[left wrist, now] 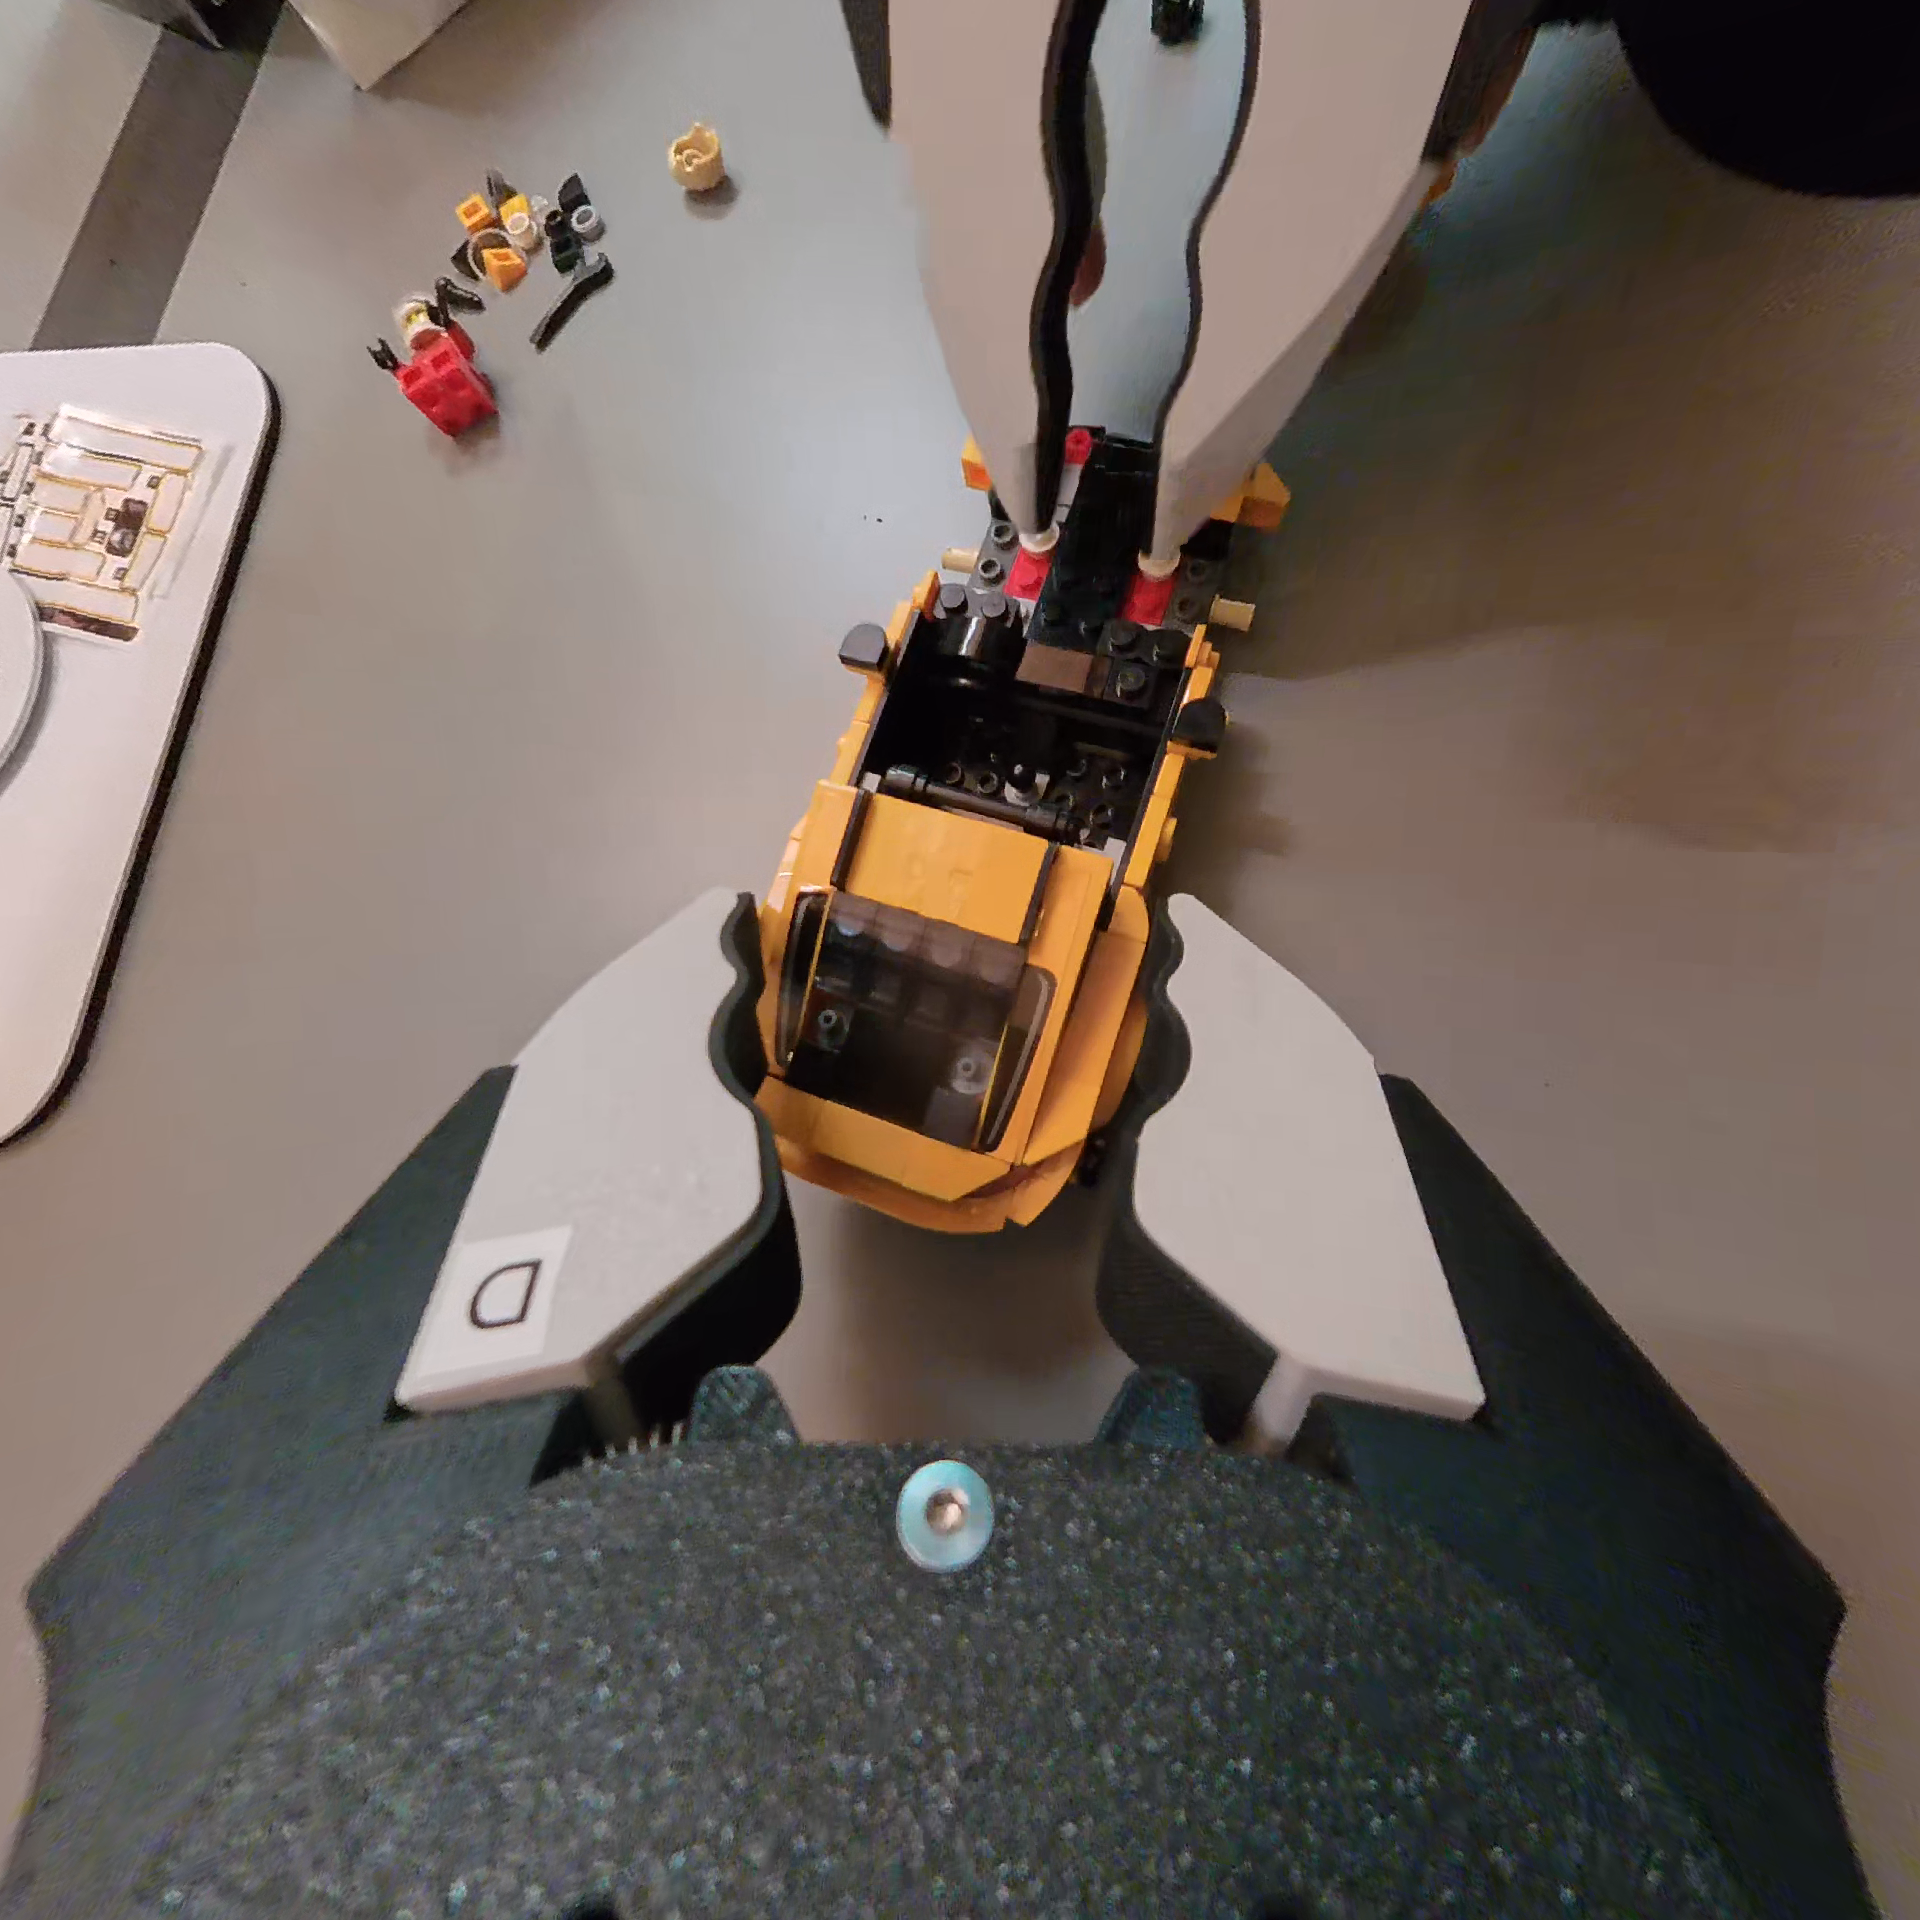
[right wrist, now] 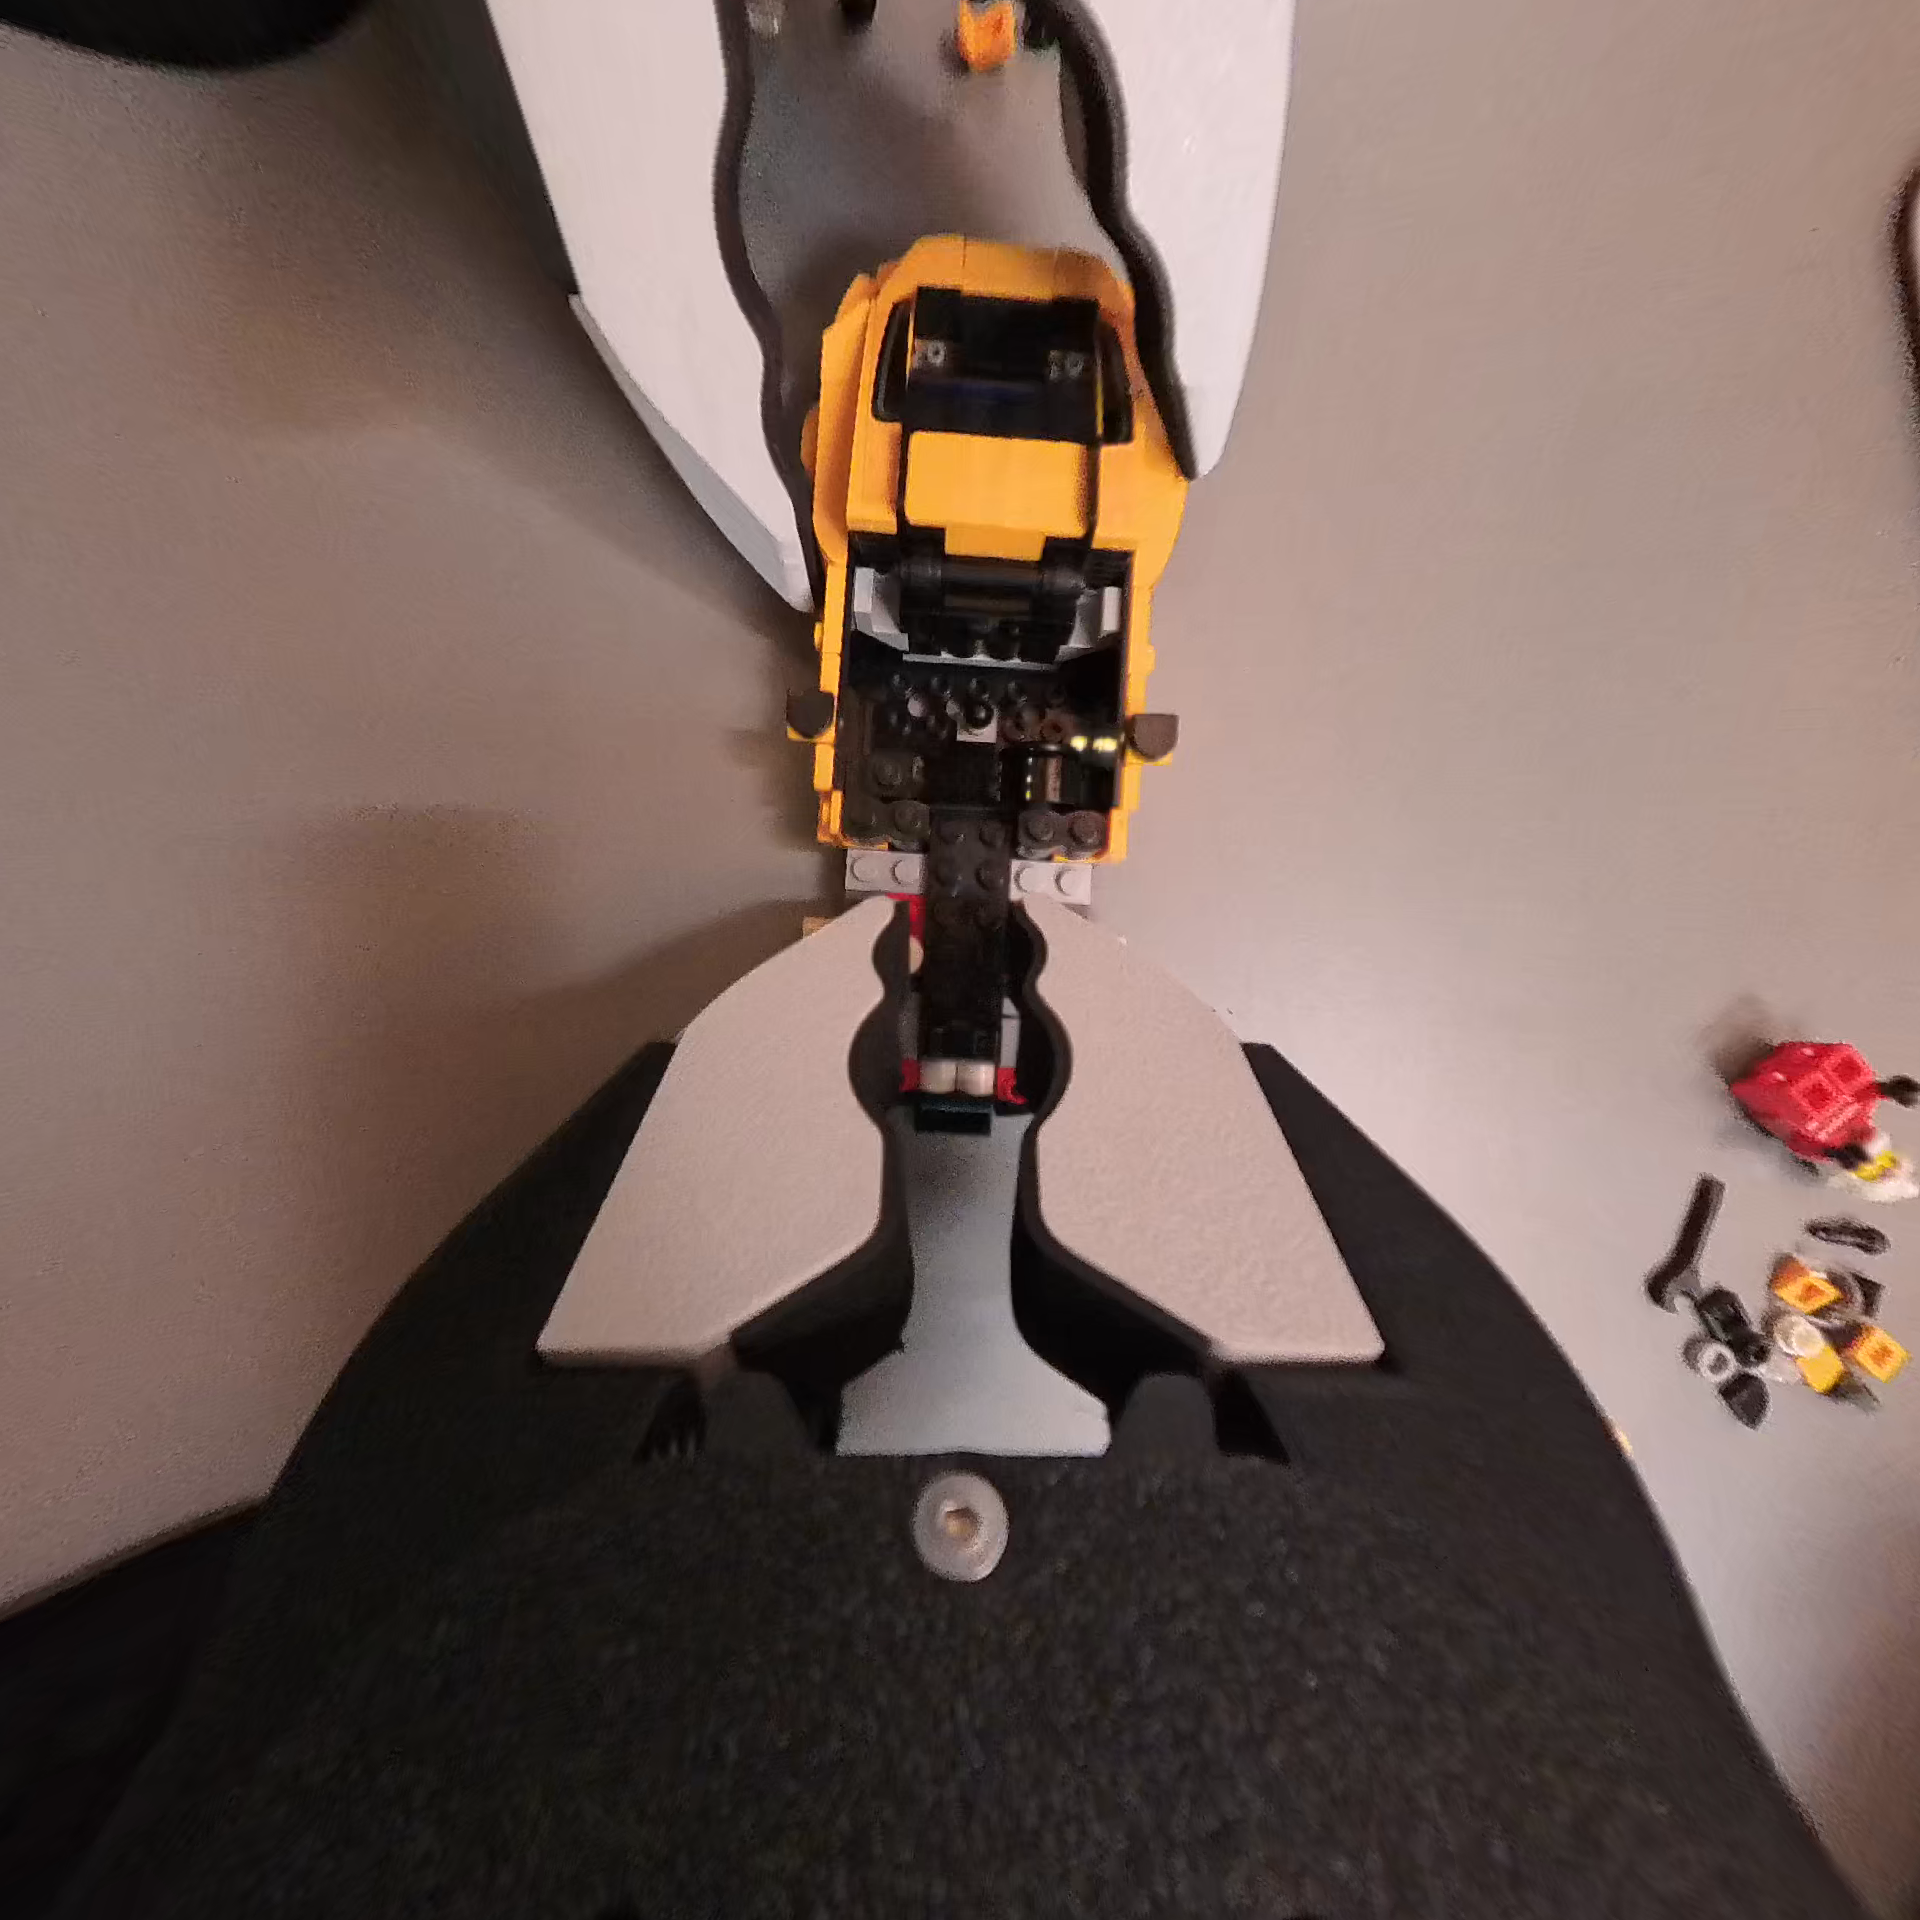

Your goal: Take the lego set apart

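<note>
A yellow and black lego car (left wrist: 966, 862) lies on the grey table, with its roof off and the black cabin open. My left gripper (left wrist: 951, 997) is shut on the car's yellow end with the dark clear panel, one finger on each side. My right gripper (right wrist: 961, 935) is shut on the narrow black strip (right wrist: 966, 925) at the car's other end, among red and grey bricks. In the left wrist view the right gripper (left wrist: 1101, 540) comes down from the top. In the right wrist view the left gripper (right wrist: 997, 530) flanks the car's far end (right wrist: 987, 488).
A pile of small loose yellow, black and grey parts (left wrist: 525, 239) lies left of the car, with a red minifigure (left wrist: 442, 374) and a tan piece (left wrist: 696, 156). The same pile (right wrist: 1787, 1320) and figure (right wrist: 1818, 1101) show at right. A white board (left wrist: 156, 727) holds a sticker sheet. Tip to tip, the grippers are about 7 centimetres apart.
</note>
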The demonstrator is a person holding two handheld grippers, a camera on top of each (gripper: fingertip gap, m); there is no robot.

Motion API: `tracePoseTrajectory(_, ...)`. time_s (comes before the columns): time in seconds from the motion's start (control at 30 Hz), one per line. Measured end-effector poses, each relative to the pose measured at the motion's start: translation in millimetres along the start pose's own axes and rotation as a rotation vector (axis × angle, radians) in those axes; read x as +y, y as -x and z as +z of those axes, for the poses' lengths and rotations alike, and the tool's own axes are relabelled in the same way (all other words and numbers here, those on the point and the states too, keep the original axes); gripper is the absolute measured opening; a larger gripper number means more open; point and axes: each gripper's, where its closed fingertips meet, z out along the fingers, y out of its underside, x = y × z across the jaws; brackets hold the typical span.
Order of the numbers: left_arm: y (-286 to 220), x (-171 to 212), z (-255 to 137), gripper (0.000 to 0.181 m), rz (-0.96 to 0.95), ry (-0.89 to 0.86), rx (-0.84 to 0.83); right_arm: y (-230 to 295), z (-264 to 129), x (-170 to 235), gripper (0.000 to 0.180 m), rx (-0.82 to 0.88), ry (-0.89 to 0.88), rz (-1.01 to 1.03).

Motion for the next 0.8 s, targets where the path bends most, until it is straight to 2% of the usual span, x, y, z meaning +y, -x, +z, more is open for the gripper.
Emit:
tracePoseTrajectory(0.1,-1,0,0,0.07,-0.004,-0.004,-0.004,1,12,3,0.018,-0.025,0.058,0.0)
tracePoseTrajectory(0.37,-1,0,0,0.07,-0.03,0.0,-0.008,0,14,2,0.014,-0.058,0.216,-0.048)
tracePoseTrajectory(0.77,-8,0,1,0.071,-0.015,0.07,-0.011,6,15,0,0.01,-0.015,0.03,-0.067)
tracePoseTrajectory(0.8,-6,0,1,0.071,-0.018,0.074,-0.024,23,2,-16,0.008,-0.064,-0.049,-0.051)
